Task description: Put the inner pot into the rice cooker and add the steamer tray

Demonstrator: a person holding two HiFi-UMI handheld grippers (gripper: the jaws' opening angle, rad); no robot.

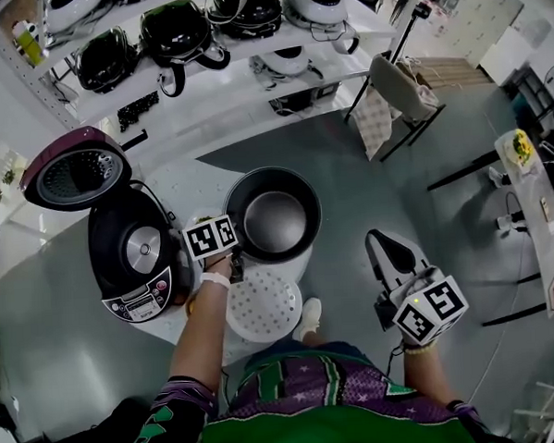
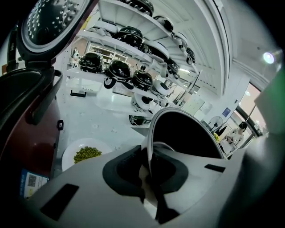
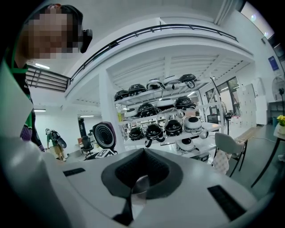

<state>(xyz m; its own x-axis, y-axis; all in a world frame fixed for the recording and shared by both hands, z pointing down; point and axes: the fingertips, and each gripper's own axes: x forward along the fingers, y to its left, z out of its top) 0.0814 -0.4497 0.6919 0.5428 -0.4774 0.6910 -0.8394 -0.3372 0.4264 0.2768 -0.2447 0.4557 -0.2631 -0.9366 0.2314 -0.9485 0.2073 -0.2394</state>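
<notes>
1. my left gripper (image 1: pixel 235 263) has its fingers closed on the near rim of the inner pot (image 1: pixel 275 218); in the left gripper view the thin rim runs straight between the pads
2. the inner pot is just to the right of the rice cooker (image 1: pixel 135 256), not inside it; it looks tilted in the left gripper view, and i cannot tell whether its base touches the worktop (image 1: pixel 187 188)
3. the rice cooker stands open, its lid (image 1: pixel 75 173) swung up and back, the round plate at the bottom of its well in plain sight
4. the steamer tray (image 1: pixel 263 305), white and perforated, lies flat on the worktop just below the pot in the head view, close to my left wrist
5. my right gripper (image 1: pixel 385 243) hangs well off to the right, over the floor, its fingers pressed together with nothing held
6. a plate (image 2: pixel 67 156) of small green bits sits on the worktop beside the cooker
7. the shelf (image 1: pixel 250 52) beyond carries more cookers
</notes>
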